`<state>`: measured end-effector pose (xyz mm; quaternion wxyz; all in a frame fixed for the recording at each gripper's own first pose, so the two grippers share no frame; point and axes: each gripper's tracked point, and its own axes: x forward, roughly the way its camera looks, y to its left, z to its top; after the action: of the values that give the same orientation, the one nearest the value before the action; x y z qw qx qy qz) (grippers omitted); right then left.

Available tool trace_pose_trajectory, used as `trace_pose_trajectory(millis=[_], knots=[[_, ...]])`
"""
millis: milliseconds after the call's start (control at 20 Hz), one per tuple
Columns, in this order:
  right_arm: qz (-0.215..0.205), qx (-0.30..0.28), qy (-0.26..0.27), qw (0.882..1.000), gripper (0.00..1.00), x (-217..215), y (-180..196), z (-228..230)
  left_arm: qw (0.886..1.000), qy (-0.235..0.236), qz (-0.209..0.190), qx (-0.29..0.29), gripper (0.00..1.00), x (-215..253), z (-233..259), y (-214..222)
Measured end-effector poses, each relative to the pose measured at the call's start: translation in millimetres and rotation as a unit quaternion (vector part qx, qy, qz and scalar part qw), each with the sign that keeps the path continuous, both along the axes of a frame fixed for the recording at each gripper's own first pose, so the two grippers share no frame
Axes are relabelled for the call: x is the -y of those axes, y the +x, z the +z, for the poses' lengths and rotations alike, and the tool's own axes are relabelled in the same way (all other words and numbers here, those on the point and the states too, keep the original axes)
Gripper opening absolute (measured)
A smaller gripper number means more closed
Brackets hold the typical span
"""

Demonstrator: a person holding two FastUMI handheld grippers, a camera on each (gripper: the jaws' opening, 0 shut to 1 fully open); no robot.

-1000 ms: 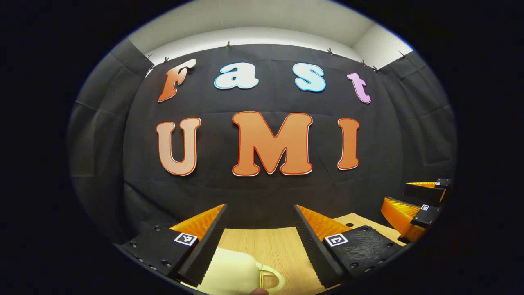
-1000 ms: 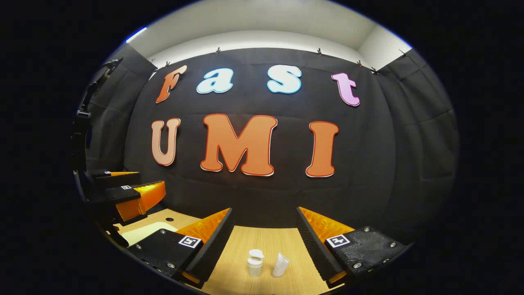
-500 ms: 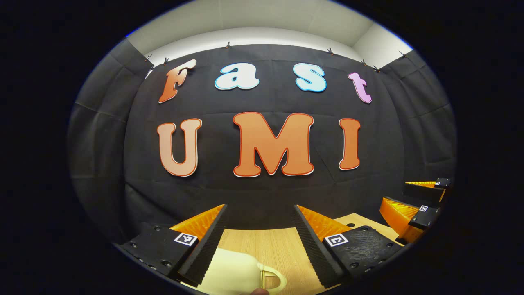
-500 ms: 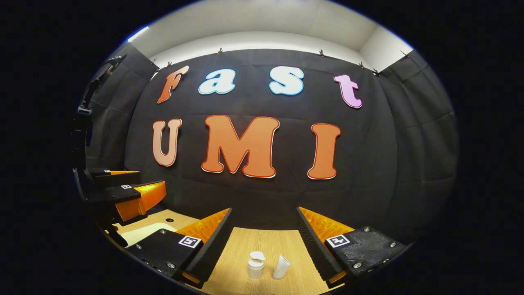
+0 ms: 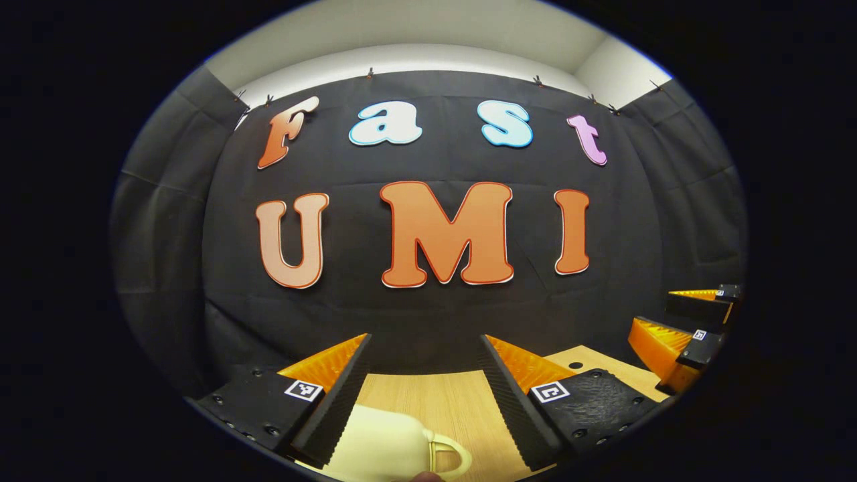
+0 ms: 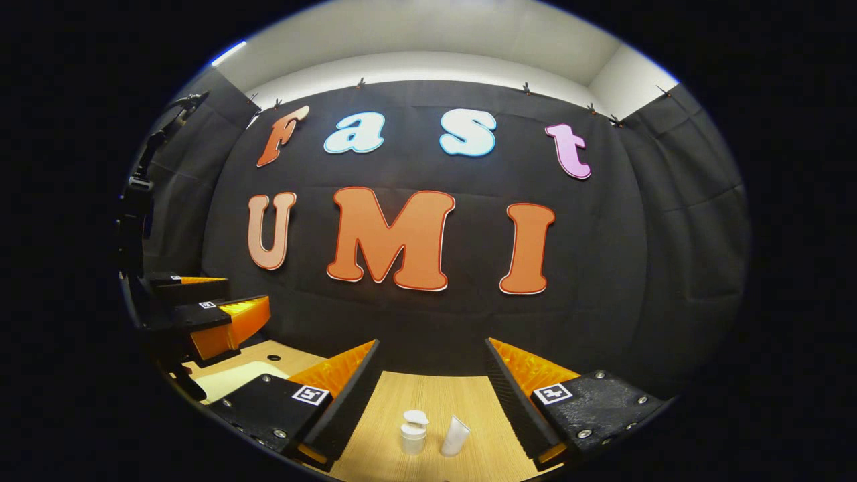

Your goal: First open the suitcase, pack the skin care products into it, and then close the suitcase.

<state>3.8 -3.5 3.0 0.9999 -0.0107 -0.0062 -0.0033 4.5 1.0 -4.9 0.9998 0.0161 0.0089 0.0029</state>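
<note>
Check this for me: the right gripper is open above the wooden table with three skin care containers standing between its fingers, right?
Not quite. The right gripper view shows two containers: a white pump bottle and a white tube. The rest holds: the right gripper is open above the wooden table.

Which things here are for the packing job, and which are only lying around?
For the job:
suitcase, cream, with handle, shut
pump bottle
tube
left claw, open
right claw, open

Not part of it:
table
</note>
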Motion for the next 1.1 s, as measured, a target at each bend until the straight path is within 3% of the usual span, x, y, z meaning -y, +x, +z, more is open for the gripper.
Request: trace_pose_trajectory(millis=[150, 450, 550, 700, 800, 1100], knots=[[-0.008, 0.001, -0.005, 1.0, 0.95, 10, 0, 0, 1.0, 0.026, -0.006, -0.015, 0.97, 0, -15, 3], [-0.03, -0.01, -0.019, 0.999, 0.95, 33, 0, -12, 0.983, 0.13, -0.084, -0.094, 0.98, 29, -94, 1], [-0.037, -0.017, -0.023, 0.999, 0.95, 40, -2, -18, 0.971, 0.186, -0.11, -0.106, 0.98, 37, -128, -5], [-0.04, -0.031, -0.023, 0.998, 0.95, 45, -5, -28, 0.943, 0.267, -0.147, -0.136, 0.98, 42, -178, -11], [-0.04, -0.035, -0.026, 0.998, 0.95, 47, -7, -31, 0.929, 0.291, -0.163, -0.158, 0.94, 40, -201, -14], [-0.046, -0.044, -0.03, 0.998, 0.95, 54, -15, -38, 0.895, 0.35, -0.2, -0.192, 0.97, 51, -250, -37]])
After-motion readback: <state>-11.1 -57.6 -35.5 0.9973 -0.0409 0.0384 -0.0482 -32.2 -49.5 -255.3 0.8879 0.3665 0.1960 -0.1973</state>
